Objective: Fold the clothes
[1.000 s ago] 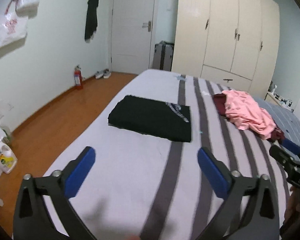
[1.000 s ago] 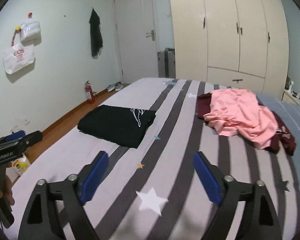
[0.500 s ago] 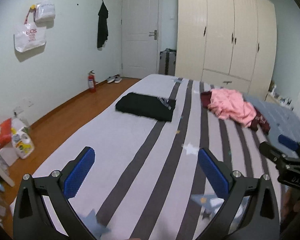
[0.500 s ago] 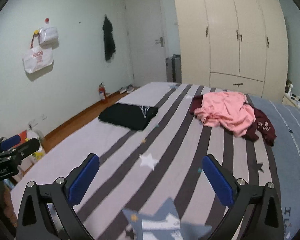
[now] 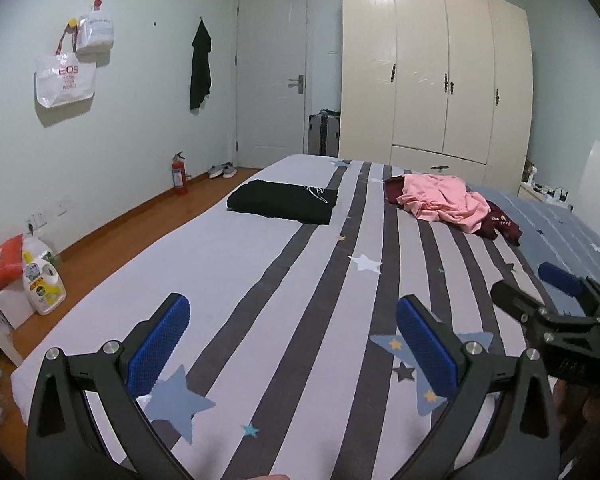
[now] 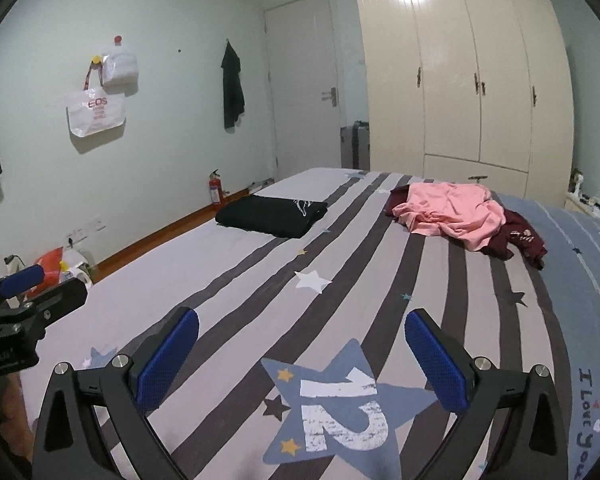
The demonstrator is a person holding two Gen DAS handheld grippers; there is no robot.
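A folded black shirt (image 5: 284, 202) lies on the striped bed (image 5: 260, 280), far left; it also shows in the right wrist view (image 6: 272, 214). A crumpled pink garment (image 5: 444, 200) lies on a dark red one (image 5: 500, 226) at the far right, also in the right wrist view: pink (image 6: 452, 212), dark red (image 6: 518, 240). My left gripper (image 5: 292, 334) is open and empty above the bed's near end. My right gripper (image 6: 302, 348) is open and empty beside it, and shows at the right edge of the left wrist view (image 5: 548, 300).
A cream wardrobe (image 5: 432, 76) and a white door (image 5: 272, 76) stand behind the bed. A red fire extinguisher (image 5: 179, 174), detergent bottle (image 5: 44, 280) and bags sit on the wooden floor at left. A nightstand (image 5: 540, 190) stands at far right.
Both grippers have pulled back from the clothes toward the bed's near end. The black shirt and pink pile now look smaller and farther away. Both stay open.
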